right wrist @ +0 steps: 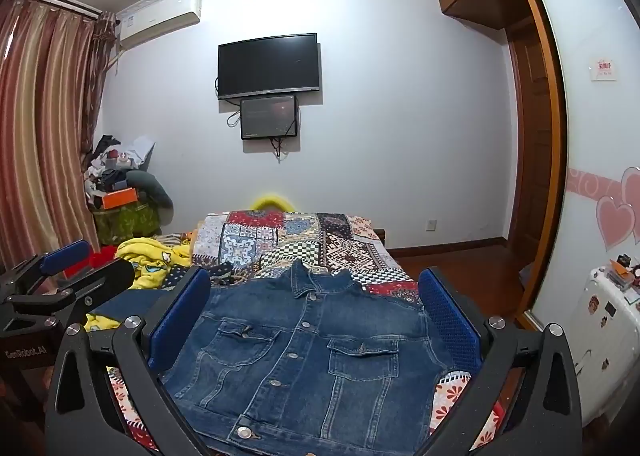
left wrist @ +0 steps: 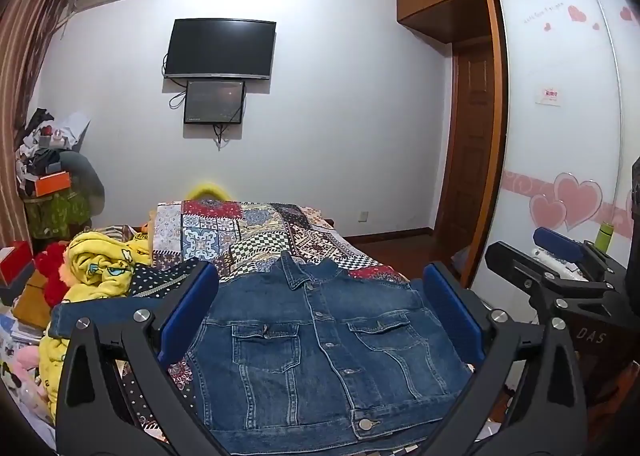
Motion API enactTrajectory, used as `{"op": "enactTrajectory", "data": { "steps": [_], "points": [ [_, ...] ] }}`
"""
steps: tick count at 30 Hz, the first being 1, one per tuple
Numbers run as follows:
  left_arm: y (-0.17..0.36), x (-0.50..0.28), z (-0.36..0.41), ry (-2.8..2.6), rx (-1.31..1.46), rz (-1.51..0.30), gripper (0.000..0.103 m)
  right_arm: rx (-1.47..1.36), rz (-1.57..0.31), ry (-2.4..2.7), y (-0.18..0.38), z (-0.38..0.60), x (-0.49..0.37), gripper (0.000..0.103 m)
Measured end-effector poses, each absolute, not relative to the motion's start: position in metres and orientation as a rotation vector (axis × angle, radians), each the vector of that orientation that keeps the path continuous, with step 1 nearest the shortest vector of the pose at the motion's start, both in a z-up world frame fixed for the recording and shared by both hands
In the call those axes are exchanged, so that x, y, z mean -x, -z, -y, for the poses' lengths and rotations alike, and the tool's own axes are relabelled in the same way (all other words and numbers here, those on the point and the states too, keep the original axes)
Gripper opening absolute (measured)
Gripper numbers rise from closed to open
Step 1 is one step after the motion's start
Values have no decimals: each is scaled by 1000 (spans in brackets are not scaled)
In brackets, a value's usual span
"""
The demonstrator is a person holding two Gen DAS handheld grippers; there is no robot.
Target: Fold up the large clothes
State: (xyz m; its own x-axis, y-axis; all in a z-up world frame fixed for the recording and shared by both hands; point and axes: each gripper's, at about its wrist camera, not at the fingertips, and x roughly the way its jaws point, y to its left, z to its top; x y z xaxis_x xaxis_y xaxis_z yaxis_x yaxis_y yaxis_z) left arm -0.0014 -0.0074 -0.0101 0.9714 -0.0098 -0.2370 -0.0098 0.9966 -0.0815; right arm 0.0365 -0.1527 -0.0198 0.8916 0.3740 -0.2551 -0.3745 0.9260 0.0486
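1. Left claw (left wrist: 320, 308) hovers above the denim jacket (left wrist: 320, 348), its blue pads spread wide and holding nothing.
2. On the left of the bed (left wrist: 256, 232) a yellow blanket (left wrist: 100, 268) lies heaped just beside the jacket's outstretched left sleeve (left wrist: 96, 312); a careless pinch there could, I judge, catch both.
3. Buttoned and face up, the jacket lies flat on the patchwork bedspread at the near end of the bed.
4. Right claw (right wrist: 316, 316) also hangs open and empty over the jacket; stiff denim may slip from a shallow grip or spring back unfolded.
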Motion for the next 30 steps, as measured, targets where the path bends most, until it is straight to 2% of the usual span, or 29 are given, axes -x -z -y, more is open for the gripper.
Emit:
{"op": "enactTrajectory", "data": {
  "steps": [30],
  "points": [
    [6, 1, 10, -7, 86, -228, 103, -1, -267, -387, 17, 157, -37, 103]
  ]
}}
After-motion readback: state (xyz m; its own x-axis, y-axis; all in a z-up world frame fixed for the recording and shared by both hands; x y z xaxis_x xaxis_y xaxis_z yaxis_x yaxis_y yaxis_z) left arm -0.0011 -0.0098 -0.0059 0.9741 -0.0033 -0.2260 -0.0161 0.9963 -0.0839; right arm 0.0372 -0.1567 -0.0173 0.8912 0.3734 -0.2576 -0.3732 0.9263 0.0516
